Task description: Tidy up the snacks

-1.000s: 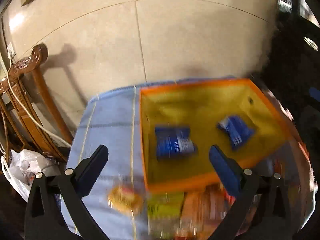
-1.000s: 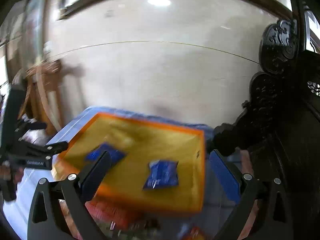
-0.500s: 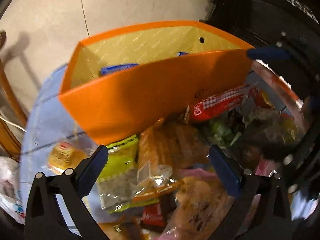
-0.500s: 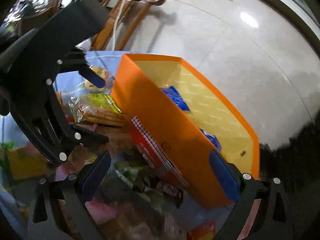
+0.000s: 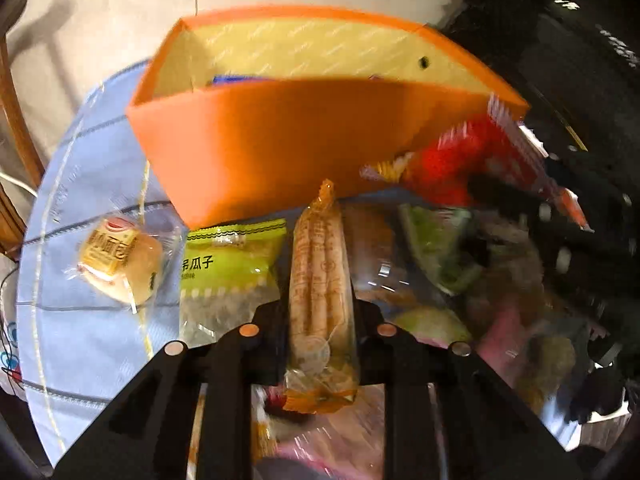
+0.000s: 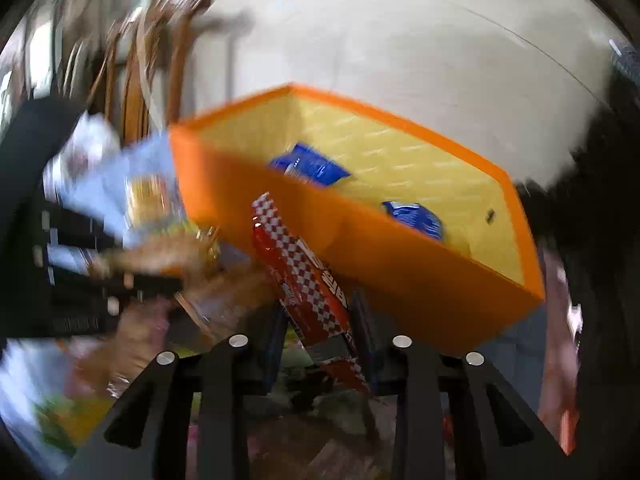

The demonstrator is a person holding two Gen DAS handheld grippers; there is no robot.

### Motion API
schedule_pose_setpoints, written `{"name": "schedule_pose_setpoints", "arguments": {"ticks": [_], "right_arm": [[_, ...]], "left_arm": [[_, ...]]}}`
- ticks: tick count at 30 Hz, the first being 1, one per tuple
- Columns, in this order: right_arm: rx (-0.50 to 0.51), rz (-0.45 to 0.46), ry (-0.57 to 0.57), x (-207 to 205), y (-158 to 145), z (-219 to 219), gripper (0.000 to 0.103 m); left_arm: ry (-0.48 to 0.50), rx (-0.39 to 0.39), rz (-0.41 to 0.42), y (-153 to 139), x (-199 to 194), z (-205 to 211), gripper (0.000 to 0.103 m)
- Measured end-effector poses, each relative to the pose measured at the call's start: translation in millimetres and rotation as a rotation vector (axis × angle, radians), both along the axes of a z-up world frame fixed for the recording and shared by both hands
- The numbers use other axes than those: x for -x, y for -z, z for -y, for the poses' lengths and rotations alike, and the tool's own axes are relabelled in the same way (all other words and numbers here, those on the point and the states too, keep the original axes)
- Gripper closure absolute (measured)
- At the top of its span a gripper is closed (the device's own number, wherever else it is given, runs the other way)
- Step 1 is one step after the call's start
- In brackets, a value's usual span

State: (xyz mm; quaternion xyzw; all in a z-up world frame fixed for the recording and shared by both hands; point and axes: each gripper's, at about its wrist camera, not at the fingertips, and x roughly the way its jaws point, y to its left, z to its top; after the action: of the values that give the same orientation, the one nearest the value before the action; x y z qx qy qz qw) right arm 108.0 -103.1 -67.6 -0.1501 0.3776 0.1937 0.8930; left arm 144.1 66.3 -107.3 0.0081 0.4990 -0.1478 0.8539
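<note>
Blue-clothed bench (image 5: pixel 92 320) under pale tiles: half a second back both tongs spread, now left tongs (image 5: pixel 318 316) pinching wafer pack (image 5: pixel 320 280), right tongs (image 6: pixel 320 320) pinching red checked pack (image 6: pixel 308 280), near orange box (image 5: pixel 280 148); next, probably into box.

Setting: a home living or dining room. This is indicated by polished pale floor tiles (image 5: pixel 120 12), a carved wooden chair (image 6: pixel 136 76) at far left, and a blue checked tablecloth (image 5: pixel 80 184) strewn with packaged snacks (image 5: pixel 224 272).
</note>
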Motion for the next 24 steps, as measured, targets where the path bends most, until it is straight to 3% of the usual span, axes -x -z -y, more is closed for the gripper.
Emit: {"name": "schedule_pose_setpoints", "arguments": {"ticks": [3, 8, 12, 14, 16, 19, 24], "right_arm": [[-0.122, -0.004, 0.073, 7.9, -29.1, 23.7, 0.080], [-0.172, 0.056, 0.127, 4.4, -68.4, 35.7, 0.087], [-0.182, 0.040, 0.165, -18.7, -73.0, 40.5, 0.095], [-0.239, 0.009, 0.183, -22.5, -73.5, 46.8, 0.097], [-0.266, 0.035, 0.186, -24.1, -82.7, 51.5, 0.102], [-0.277, 0.028, 0.212, -32.9, -92.0, 55.0, 0.103], [-0.310, 0.049, 0.195, -38.0, -110.3, 55.9, 0.103]], "left_arm": [[-0.012, 0.032, 0.020, -20.3, 15.1, -1.1, 0.082], [-0.015, 0.050, 0.111, -68.0, 21.4, -1.5, 0.082], [-0.038, 0.020, 0.184, -93.2, 3.4, 1.4, 0.082], [-0.052, 0.053, 0.186, -99.0, -5.6, 0.4, 0.082], [-0.049, 0.062, 0.200, -106.9, -8.0, -3.4, 0.082], [-0.046, 0.032, 0.239, -116.9, -18.8, 2.8, 0.082], [-0.048, 0.049, 0.259, -138.0, -31.0, -1.9, 0.082]]}}
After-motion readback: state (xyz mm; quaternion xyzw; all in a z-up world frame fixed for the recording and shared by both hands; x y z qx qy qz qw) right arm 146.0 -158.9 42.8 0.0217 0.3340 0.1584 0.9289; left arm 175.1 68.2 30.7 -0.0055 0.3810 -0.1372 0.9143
